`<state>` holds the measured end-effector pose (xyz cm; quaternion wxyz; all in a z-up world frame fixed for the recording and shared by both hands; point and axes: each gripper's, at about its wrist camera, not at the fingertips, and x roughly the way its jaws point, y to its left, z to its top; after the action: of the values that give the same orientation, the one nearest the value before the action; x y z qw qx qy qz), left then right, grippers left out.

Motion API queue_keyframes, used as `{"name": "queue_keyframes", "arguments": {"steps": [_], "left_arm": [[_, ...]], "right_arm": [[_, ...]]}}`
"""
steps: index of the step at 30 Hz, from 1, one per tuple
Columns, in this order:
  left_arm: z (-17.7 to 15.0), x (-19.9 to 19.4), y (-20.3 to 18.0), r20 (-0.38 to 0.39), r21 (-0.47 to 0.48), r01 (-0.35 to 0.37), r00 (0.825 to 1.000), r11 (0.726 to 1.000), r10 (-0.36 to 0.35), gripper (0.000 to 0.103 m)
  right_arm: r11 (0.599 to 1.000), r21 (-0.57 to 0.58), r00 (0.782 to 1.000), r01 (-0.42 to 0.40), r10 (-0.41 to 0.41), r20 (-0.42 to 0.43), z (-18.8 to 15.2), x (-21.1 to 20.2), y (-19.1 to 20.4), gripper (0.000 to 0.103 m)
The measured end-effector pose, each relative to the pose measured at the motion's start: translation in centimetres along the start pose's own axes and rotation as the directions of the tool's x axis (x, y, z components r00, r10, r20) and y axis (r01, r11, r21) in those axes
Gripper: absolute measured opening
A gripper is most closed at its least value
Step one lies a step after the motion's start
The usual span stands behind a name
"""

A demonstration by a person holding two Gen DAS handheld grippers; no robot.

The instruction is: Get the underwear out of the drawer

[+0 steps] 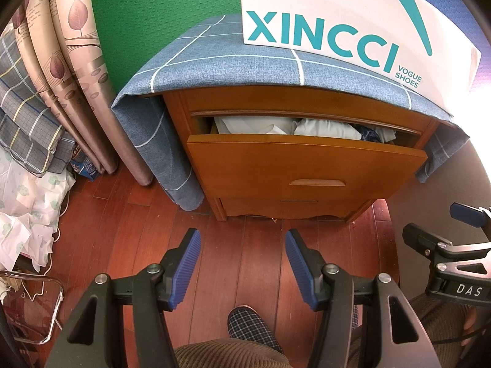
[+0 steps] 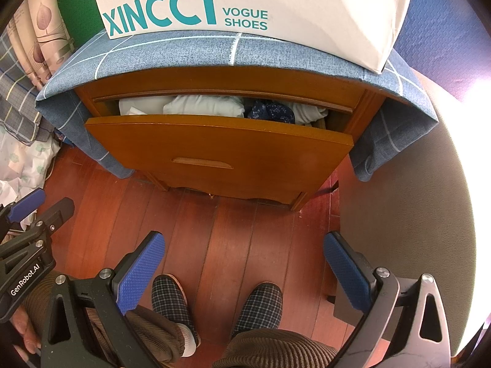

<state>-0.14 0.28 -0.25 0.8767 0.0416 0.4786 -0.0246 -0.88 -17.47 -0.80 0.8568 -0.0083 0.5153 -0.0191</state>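
Both grippers hang over the reddish wooden plank floor (image 1: 129, 214), well short of the small orange-brown wooden nightstand (image 1: 276, 104). The left gripper (image 1: 243, 236) has its blue ribbed pads (image 1: 187, 263) parted about halfway, with nothing between them but floor. The right gripper (image 2: 244, 239) has its jaws spread wider, also empty.

The nightstand's top drawer (image 1: 307, 165) is pulled partway out, and through the gap you can see bundled fabric: pale whitish-blue folded pieces (image 2: 202, 107) on the left and in the middle, and a dark navy piece with tiny white print (image 2: 270, 112) toward the right. Which of these is the underwear, I honestly can't tell; all of it sits inside the drawer.

A blue denim-look cloth with white grid lines (image 1: 214, 58) drapes over the nightstand top, and a white shoe box with teal XINCCI lettering (image 1: 337, 24) sits on it. Beige leaf-print curtains (image 1: 61, 61) hang at far left. Near the bottom, the person's dark plaid slippers (image 2: 260, 306) stand on the floor.
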Motion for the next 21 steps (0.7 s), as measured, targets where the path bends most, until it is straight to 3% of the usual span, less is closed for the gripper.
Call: {"name": "queue_keyframes", "arguments": {"steps": [21], "left_arm": [[0.03,-0.02,0.06,-0.001,0.001,-0.001,1.0,1.0,0.001,0.059]], "right_arm": [[1.0,0.003,1.0,-0.002,0.002,-0.001,0.07,0.08,-0.03,0.102]]}}
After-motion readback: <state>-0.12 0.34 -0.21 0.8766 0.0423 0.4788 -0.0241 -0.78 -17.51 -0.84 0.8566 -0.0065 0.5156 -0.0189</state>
